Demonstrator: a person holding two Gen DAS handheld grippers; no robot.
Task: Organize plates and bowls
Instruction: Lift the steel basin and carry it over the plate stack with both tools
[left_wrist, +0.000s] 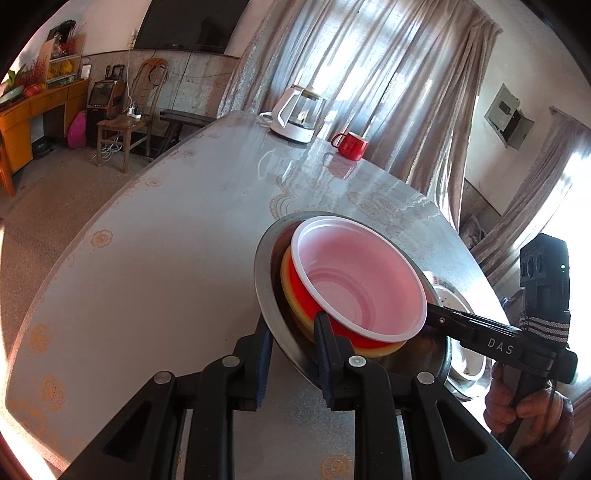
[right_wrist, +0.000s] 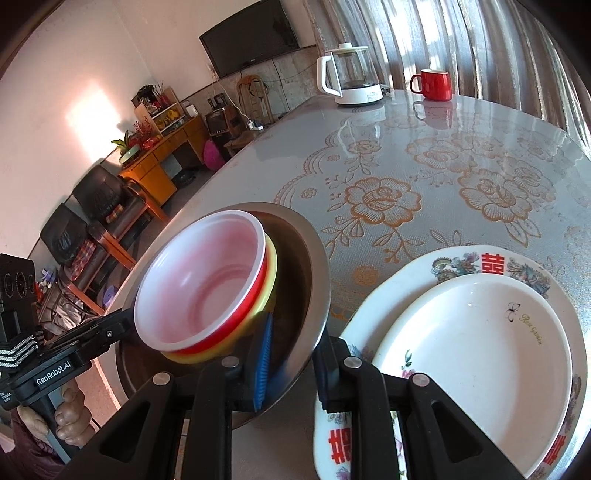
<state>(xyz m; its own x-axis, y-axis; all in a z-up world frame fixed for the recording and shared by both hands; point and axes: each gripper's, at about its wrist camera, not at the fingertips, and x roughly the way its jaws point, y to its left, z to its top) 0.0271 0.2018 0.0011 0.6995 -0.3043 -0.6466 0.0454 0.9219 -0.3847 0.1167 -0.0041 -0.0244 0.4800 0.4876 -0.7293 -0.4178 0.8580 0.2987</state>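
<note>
Both grippers clamp the rim of one steel bowl (left_wrist: 273, 325), from opposite sides. Left gripper (left_wrist: 291, 350): jaws pinched on the near rim, one finger inside the bowl, one outside. Right gripper (right_wrist: 291, 365): same bite on the opposite rim, blue pad on the inner finger visible.

Nested inside the steel bowl: a yellow bowl (left_wrist: 295, 317) with a red bowl (left_wrist: 354, 273) on it, white-lined, tinted pink by the light. Stack leans off-centre toward one wall of the steel bowl. Whether the steel bowl rests on the table (left_wrist: 166, 240) or is lifted clear, cannot tell.

Right wrist view only: two plates just beside the steel bowl, a plain white plate (right_wrist: 480, 365) with small flower print lying on a larger patterned plate (right_wrist: 491, 260) with red characters. Flower pattern of the tablecloth shows plainly here. Chairs and an orange cabinet (right_wrist: 155, 173) along the wall.

Left wrist view only: the right gripper's body seen from outside, with the hand (left_wrist: 524, 402) gripping its handle. The plates are almost wholly hidden behind the steel bowl; only a sliver of rim shows.

Both views: white kettle (left_wrist: 295, 114) and red mug (left_wrist: 351, 146) at the table's far edge, well apart from the bowls, curtains behind.

Yellow bowl mostly covered; only its rim band shows. Patterned plate cut off by the right gripper's frame.
</note>
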